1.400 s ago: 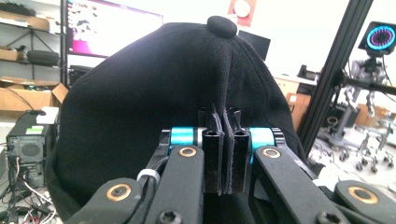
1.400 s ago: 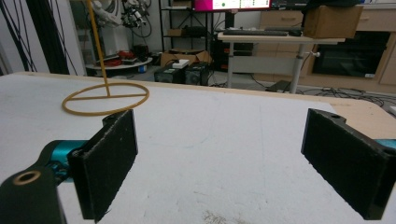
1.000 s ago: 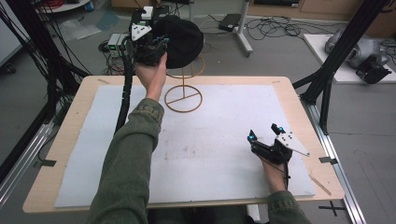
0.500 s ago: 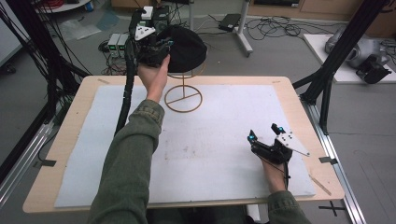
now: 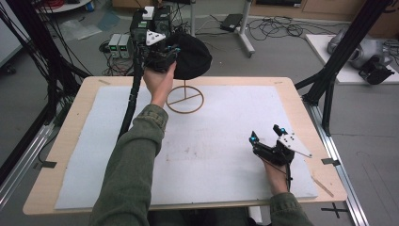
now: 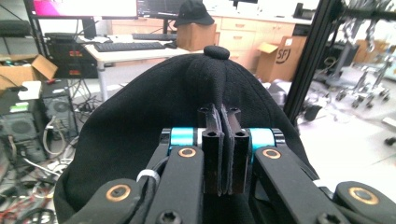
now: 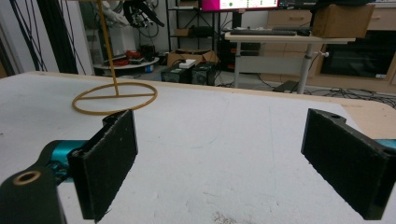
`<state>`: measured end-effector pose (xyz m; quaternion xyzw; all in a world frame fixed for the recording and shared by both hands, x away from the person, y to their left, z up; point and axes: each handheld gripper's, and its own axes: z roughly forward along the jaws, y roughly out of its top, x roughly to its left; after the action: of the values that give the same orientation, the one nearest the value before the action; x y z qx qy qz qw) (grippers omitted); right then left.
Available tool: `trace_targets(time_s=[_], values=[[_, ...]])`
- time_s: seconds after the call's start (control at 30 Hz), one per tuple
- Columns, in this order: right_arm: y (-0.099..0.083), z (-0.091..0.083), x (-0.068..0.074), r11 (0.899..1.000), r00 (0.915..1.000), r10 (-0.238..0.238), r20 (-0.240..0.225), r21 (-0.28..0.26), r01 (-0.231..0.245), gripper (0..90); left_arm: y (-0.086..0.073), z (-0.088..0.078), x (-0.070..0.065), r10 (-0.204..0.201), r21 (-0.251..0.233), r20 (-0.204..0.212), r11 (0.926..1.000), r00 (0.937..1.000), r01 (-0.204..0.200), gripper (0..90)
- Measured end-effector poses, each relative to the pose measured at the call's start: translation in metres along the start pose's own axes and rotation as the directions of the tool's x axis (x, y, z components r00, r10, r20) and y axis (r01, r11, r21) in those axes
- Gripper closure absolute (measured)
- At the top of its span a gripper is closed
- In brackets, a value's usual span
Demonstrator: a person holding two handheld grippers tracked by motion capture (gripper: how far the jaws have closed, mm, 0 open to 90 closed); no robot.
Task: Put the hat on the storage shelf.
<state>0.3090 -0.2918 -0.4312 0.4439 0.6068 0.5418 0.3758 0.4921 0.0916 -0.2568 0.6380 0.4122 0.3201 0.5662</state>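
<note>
Left gripper [image 5: 165, 55] barely shifted, clamped on black cap [image 5: 190, 56], right gripper [image 5: 267, 135] open, idle

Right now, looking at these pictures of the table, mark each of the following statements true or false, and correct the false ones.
1. The left hand-held gripper is shut on the black cap. True.
2. The cap lies flat on the white mat. False: it is up at the top of the wire stand.
3. The right hand-held gripper is open and holds nothing. True.
4. The stand has a square wooden base. False: its base is a thin round ring with a bar across it.
5. The right hand-held gripper rests beside the stand's ring. False: it sits well apart, near the mat's right edge.
</note>
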Motion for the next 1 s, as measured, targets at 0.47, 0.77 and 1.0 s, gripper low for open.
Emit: trace_targets(time_s=[0.47,0.77,1.0], values=[[0.001,-0.001,0.0,1.0,0.9999,0.0,0.013,-0.023,0.001,9.9,-0.005,-0.002,-0.005,0.004,0.022,0.004,0.9998,1.0,-0.004,71.4],[0.002,-0.002,0.001,0.999,0.9998,0.008,0.016,-0.031,-0.008,9.9,-0.013,-0.002,-0.002,-0.052,0.021,0.014,0.9985,0.9986,0.052,42.9],[0.002,-0.001,0.001,1.0,0.9998,0.014,0.011,-0.024,-0.013,9.9,-0.012,-0.009,0.003,-0.043,-0.021,-0.008,0.9989,0.9991,0.043,33.3]])
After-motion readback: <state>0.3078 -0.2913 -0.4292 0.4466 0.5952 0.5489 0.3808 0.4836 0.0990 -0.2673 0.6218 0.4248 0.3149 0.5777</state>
